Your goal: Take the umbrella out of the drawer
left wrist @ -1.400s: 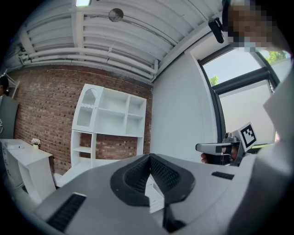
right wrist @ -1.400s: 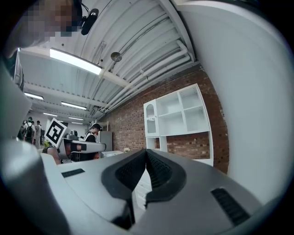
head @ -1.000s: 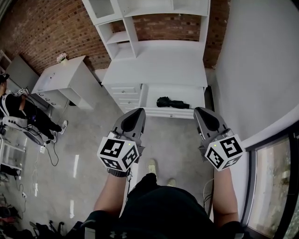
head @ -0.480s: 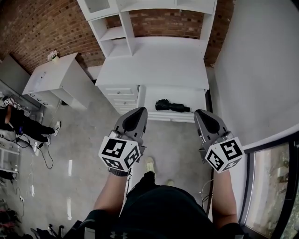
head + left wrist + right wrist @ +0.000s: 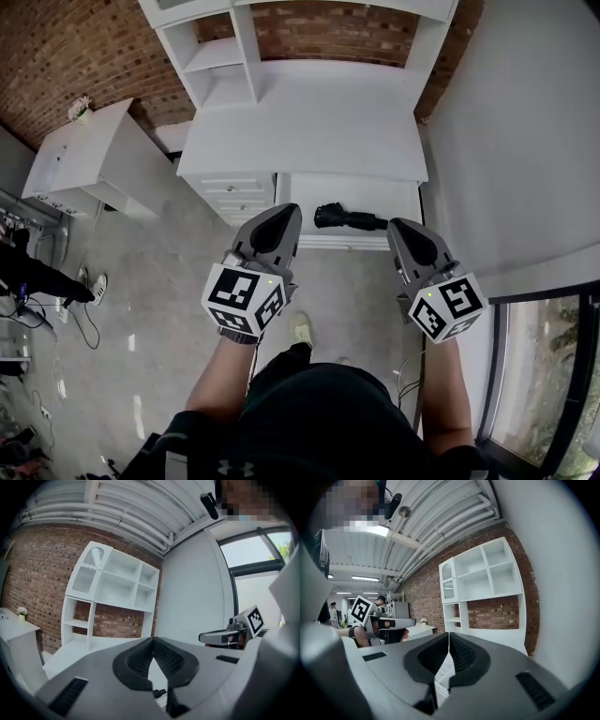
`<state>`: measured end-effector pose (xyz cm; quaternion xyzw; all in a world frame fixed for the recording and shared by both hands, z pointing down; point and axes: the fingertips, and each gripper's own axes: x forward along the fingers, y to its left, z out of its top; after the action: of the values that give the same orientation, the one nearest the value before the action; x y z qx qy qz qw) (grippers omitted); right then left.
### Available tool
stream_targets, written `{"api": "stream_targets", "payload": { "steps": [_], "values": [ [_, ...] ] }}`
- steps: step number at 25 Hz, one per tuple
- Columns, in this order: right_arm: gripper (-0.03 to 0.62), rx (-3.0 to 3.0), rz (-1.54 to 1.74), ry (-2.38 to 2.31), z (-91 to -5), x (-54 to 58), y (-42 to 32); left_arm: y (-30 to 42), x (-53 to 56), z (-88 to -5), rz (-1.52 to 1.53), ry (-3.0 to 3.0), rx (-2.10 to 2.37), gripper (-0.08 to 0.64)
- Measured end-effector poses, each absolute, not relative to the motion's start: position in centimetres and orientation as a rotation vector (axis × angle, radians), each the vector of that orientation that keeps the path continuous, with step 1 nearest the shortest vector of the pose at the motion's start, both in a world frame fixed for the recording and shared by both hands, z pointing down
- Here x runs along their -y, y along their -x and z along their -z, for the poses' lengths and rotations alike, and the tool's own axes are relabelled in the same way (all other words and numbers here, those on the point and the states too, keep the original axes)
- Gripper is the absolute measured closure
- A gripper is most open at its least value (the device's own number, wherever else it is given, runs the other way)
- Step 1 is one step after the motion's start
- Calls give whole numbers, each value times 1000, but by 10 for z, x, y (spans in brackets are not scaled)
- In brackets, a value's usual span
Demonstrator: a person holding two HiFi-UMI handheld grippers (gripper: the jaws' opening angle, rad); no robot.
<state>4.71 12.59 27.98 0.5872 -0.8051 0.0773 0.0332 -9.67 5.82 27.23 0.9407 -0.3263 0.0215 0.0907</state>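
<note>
Sideways, umbrella [image 5: 349, 218] (bulkier end left)

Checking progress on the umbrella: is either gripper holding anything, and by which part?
Nothing is held. The left gripper and right gripper are shut, empty; the umbrella lies in the drawer.

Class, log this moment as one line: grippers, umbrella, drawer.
left gripper: shut, empty | right gripper: shut, empty | umbrella: lying in open drawer, untouched

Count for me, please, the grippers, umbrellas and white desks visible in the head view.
Grey two-jaw grippers: 2 (left gripper, right gripper)
Black folded umbrella, in the open white drawer: 1
White desks: 2 (shelved desk, side desk)
Total: 5
</note>
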Motion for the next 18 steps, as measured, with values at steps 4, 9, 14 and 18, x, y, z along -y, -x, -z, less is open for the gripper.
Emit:
{"api": "stream_targets", "payload": {
  "steps": [4, 9, 14, 18],
  "values": [
    [588, 2440, -265, -1808, -292, -98, -41, 96, -27, -282, -60, -2801, 910, 555],
    [587, 2398, -315, -1809, -312, -69, -36, 98, 4, -301, -77, -2784, 884, 555],
    [586, 2347, -349, -1739, -350, -40, -45, 91, 33, -321, -96, -2778, 887, 555],
    [586, 2341, -354, -1635, -390, -9, -56, 75, 56, -347, -112, -2774, 927, 555]
  ]
}}
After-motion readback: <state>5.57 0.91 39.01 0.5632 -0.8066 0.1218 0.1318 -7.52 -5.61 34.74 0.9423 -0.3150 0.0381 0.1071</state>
